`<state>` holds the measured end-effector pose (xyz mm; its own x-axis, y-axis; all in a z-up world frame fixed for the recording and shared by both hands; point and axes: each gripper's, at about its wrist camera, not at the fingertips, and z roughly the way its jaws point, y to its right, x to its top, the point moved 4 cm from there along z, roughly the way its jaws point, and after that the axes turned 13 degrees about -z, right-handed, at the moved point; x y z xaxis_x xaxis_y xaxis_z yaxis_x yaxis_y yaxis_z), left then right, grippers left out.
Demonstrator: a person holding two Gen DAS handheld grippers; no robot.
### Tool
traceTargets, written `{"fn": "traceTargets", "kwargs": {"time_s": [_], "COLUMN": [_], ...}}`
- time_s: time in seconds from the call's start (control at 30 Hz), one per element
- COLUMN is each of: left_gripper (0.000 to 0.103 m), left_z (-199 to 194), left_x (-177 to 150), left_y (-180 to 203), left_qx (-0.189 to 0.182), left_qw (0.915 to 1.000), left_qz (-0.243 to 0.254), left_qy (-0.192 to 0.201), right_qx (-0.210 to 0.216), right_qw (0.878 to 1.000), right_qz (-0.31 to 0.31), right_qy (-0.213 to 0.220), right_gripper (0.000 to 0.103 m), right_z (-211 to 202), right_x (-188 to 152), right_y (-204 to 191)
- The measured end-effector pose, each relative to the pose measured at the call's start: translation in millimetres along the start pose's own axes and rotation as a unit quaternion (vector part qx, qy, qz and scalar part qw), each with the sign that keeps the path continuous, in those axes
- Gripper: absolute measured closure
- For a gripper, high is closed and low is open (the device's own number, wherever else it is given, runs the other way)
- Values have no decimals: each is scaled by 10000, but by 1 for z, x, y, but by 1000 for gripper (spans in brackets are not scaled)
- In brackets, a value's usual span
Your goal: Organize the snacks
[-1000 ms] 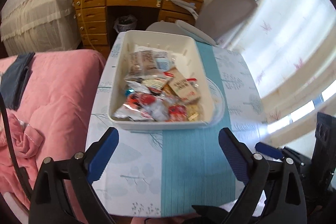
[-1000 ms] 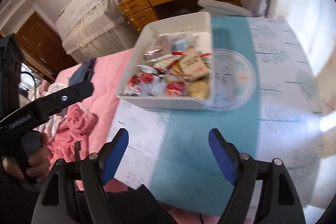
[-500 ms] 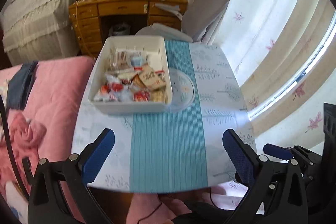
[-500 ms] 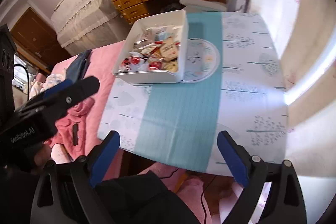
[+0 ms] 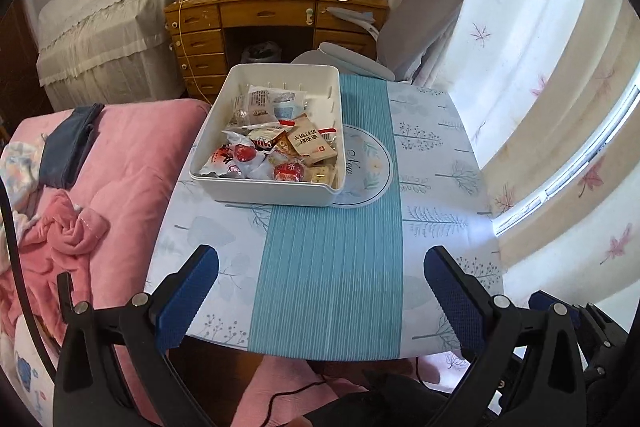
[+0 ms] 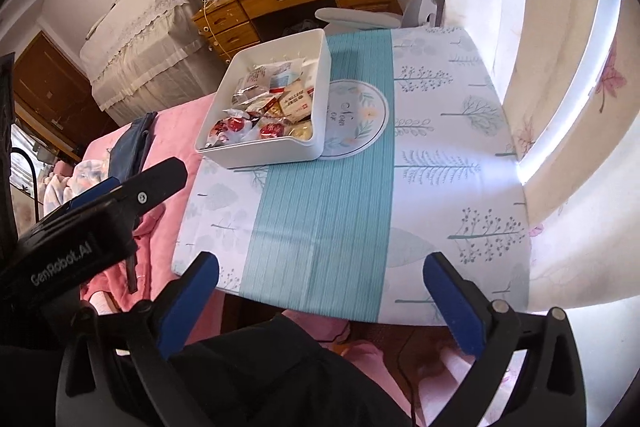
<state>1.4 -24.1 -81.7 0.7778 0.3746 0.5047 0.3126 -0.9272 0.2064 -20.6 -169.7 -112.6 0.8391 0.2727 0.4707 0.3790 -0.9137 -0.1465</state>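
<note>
A heap of small wrapped snacks (image 5: 272,147), red, white, tan and clear foil packets, fills the near half of a white rectangular plastic bin (image 5: 262,191) in the upper middle of the frame. The bin stands on the desk's teal-striped, tree-printed cloth (image 5: 328,267), overlapping a round floral mat (image 5: 370,167). The left hand-held gripper (image 5: 320,283) is spread wide and empty; the right hand-held gripper (image 6: 320,287) has just been opening and is empty.

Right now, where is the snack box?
In both views the box sits on the table's far left part, beside the pink bed, partly covering a round mat.
</note>
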Motion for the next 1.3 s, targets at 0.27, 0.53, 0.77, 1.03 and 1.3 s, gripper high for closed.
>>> {"fn": "traceTargets", "kwargs": {"time_s": [0.27,0.53,0.77,1.03,1.3], "left_gripper": [1,1,1,1,1], "left_z": [5,4,5,7,8], "left_x": [-2,-3,-5,-9,-9], "left_y": [4,6,5,7,10], "left_qx": [6,-24,-29,-32,-52], "left_qw": [10000,10000,10000,9999,9999], "left_qz": [-47,-58,-30,-18,11], "left_qy": [-50,-55,-84,-125,-151], "right_qx": [-37,-21,-7,21,21], "right_qw": [10000,9999,9999,9998,9998], "right_qz": [-36,-94,-106,-117,-83], "right_qy": [-84,-103,-129,-172,-188], "right_gripper": [0,0,0,0,0], "right_z": [6,6,7,11,13], "right_x": [2,4,4,0,-2], "right_y": [7,9,10,13,15]}}
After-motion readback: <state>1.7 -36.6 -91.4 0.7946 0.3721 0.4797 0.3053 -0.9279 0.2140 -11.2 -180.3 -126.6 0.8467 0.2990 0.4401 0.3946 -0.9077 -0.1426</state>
